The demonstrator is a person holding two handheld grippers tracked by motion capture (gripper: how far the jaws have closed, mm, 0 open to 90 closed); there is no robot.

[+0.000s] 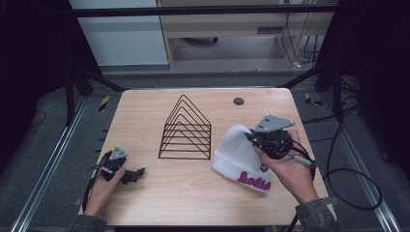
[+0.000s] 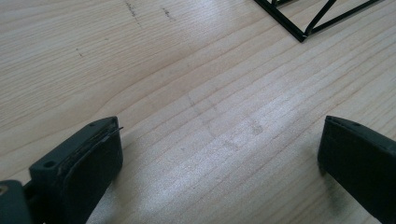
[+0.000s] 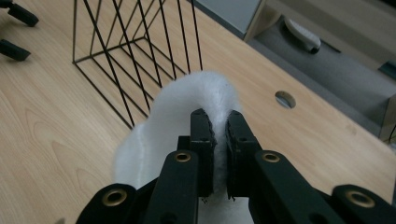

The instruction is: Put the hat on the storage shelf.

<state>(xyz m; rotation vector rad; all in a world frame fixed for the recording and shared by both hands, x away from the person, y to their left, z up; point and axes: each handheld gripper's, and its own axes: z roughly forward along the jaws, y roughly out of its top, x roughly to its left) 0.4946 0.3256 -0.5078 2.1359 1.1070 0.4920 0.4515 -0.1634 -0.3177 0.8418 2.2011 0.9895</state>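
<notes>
Hat (image 1: 239,157), white knit with pink lettering on the cuff, lying on the wooden table (image 1: 193,193) at about four o'clock from its centre, just beside the black wire rack (image 1: 186,130) and at three o'clock from it. Crown end lifted slightly, pinched by the right gripper (image 1: 252,137), held in the person's right hand (image 1: 287,171) with the grey three-cornered plate (image 1: 274,123) on top. In the right gripper view, jaws nearly closed, a fold of white fabric (image 3: 187,107) squeezed in the narrow gap between them, rack (image 3: 135,51) beyond at eleven o'clock, round hole in the tabletop (image 3: 285,99) at two o'clock.

Left gripper (image 1: 138,173) low over the table at about eight o'clock, gripped by the left hand (image 1: 104,186), well apart from the hat. In the left gripper view, jaws spread wide over bare wood (image 2: 210,116), holding nothing, a corner of the rack (image 2: 308,21) at one o'clock.
</notes>
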